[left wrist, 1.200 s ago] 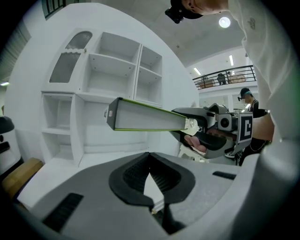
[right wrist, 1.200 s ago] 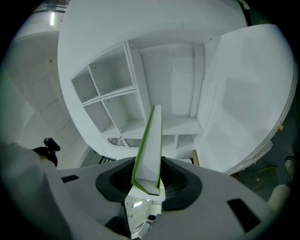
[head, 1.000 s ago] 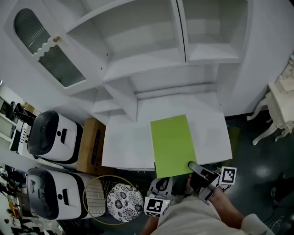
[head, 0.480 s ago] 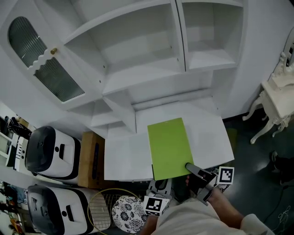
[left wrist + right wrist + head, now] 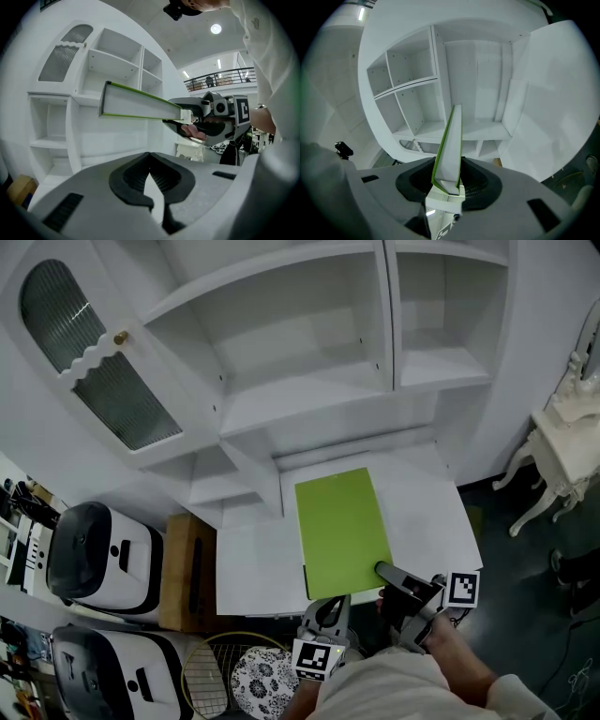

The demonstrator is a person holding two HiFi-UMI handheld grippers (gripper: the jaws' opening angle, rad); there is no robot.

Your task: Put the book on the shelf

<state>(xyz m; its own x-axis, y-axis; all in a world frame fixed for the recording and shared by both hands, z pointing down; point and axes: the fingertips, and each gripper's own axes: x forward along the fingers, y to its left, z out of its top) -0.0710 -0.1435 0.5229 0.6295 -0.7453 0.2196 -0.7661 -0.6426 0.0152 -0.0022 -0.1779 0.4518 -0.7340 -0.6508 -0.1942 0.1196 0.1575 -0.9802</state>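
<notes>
in the lower centre of the head view, the left hand-held gripper [image 5: 328, 604] is clenched on nothing, its jaw tips together, at the front edge of the white surface [image 5: 251, 563]. to its right, the right hand-held gripper [image 5: 385, 571] grasps the near right corner of the green book [image 5: 341, 529]. the book is held flat in the air over the surface, in front of the white shelf [image 5: 309, 390].
</notes>
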